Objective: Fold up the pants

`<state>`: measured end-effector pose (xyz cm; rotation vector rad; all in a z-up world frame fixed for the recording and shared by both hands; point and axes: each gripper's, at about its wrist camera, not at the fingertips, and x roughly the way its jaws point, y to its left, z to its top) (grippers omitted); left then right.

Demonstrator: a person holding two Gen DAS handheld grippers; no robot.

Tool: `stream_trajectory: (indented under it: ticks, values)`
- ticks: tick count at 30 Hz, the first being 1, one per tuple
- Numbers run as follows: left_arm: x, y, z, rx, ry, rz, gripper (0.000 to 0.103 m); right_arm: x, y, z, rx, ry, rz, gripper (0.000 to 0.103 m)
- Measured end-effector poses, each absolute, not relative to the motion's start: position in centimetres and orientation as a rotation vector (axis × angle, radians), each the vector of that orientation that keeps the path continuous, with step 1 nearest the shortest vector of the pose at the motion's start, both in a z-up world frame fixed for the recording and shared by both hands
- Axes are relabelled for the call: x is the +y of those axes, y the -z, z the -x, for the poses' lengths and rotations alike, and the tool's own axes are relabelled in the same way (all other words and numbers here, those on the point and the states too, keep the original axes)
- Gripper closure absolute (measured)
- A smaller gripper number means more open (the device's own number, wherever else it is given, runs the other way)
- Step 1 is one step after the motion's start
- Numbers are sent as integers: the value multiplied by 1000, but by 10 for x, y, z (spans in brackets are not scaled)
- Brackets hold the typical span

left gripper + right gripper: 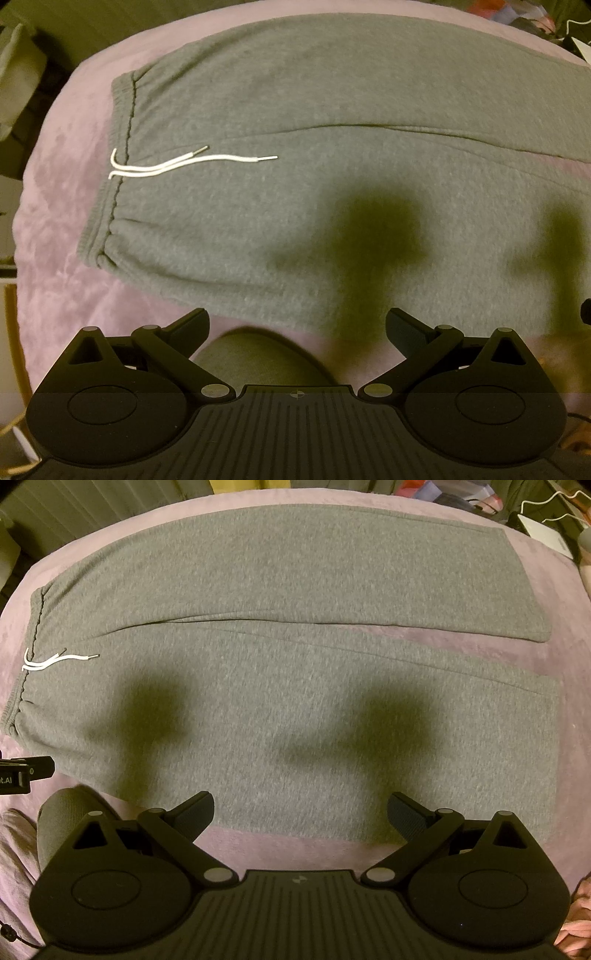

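Grey sweatpants (295, 686) lie spread flat on a pink blanket (572, 686), waistband to the left, both legs running right. The left wrist view shows the pants (332, 147) from the waist end, with the elastic waistband (118, 147) and a white drawstring (177, 166) lying on the fabric; the drawstring (55, 661) also shows at the left of the right wrist view. My left gripper (297, 326) hovers open above the near edge of the pants, nothing between its fingers. My right gripper (301, 810) is open too, above the near leg's edge.
The pink blanket (55, 206) covers the bed around the pants. A grey-clad knee (258, 358) sits under the left gripper. Part of the left gripper's body (22, 771) pokes in at the left edge. White items and cables (546, 528) lie at the far right corner.
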<state>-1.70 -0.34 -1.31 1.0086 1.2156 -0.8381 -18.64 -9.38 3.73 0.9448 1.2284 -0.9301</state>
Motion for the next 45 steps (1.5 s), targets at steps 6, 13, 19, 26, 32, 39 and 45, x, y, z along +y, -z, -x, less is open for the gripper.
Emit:
stream_trajectory:
  ticks: [6, 13, 19, 26, 32, 39, 45]
  values:
    - [-4, 14, 17, 1218, 838, -1010, 0, -94, -37, 186, 1232, 929, -947, 3]
    - [-3, 14, 17, 1219, 839, -1009, 0, -94, -36, 186, 1232, 929, -949, 3]
    - [-3, 20, 14, 1223, 846, -995, 0, -94, -34, 187, 1233, 931, -949, 3]
    - [-4, 25, 11, 1225, 872, -961, 0, -94, -25, 189, 1237, 937, -956, 3]
    - [-5, 24, 12, 1183, 904, -957, 0, -94, -20, 193, 1220, 936, -951, 3]
    - [-10, 26, -5, 1138, 953, -821, 0, -97, -22, 215, 1094, 999, -823, 3]
    - [-12, 26, -41, 1130, 1022, -433, 0, -94, -32, 238, 798, 1095, -519, 3]
